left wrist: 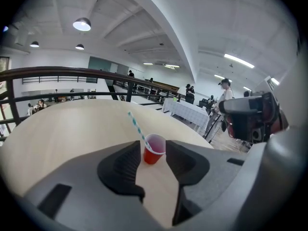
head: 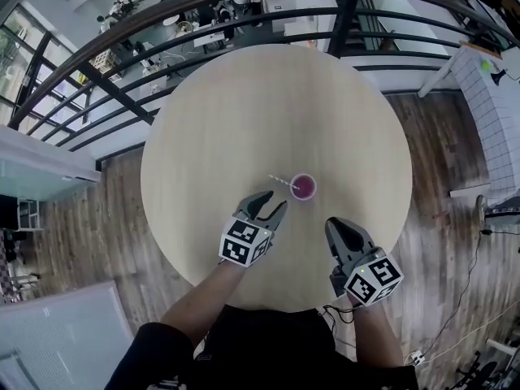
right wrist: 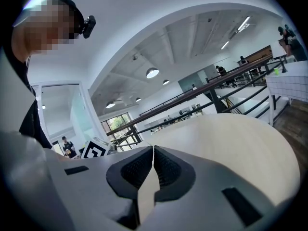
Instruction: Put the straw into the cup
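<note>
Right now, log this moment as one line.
straw: in cup | cup: on table | left gripper: open, empty | right gripper: shut, empty

Open tabletop [head: 211,112] all round — only the cup [head: 309,192] and its leaning straw [head: 280,180] obstruct.

The left gripper [head: 275,201] points forward and slightly down, its jaws spread wide with nothing pressed between the pads. Just to its right, the right gripper [head: 335,224] has its jaws closed together, empty.

straw [head: 281,180] stands in cup [head: 303,188] on table [head: 219,112], before both grippers.
</note>
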The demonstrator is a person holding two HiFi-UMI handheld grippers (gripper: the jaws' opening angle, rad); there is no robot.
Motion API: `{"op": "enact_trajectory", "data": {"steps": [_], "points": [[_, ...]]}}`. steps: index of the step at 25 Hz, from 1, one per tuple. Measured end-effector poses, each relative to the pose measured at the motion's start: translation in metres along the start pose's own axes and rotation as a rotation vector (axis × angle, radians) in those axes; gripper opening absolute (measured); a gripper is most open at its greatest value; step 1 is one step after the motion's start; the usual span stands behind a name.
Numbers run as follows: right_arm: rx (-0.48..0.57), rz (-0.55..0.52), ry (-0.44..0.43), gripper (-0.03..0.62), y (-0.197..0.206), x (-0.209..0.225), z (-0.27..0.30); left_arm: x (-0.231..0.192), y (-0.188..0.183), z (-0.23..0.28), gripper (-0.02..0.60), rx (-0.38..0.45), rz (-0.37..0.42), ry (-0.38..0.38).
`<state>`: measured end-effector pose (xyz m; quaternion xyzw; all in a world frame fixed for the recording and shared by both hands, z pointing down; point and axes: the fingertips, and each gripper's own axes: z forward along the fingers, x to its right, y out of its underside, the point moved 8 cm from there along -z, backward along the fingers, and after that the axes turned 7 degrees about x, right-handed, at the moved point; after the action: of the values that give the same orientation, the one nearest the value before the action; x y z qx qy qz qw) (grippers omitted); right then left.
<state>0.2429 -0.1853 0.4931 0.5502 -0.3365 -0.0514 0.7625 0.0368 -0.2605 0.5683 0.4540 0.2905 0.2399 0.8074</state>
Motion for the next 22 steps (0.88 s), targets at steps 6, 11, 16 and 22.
{"op": "enact_trajectory", "data": {"steps": [6,11,16,22], "points": [[0.04,-0.036,0.01,0.023,-0.009,-0.037,-0.002,0.01,-0.016,-0.059,0.16,0.072,0.035,0.045],[0.075,-0.067,0.02,0.023,-0.012,-0.074,-0.008,0.02,-0.033,-0.107,0.101,0.138,0.072,0.098],[0.129,-0.099,0.03,0.023,-0.021,-0.103,-0.024,0.038,-0.052,-0.145,0.06,0.223,0.121,0.148],[0.163,-0.136,0.018,0.023,-0.028,-0.119,-0.06,0.068,-0.068,-0.182,0.035,0.284,0.151,0.157]]}}
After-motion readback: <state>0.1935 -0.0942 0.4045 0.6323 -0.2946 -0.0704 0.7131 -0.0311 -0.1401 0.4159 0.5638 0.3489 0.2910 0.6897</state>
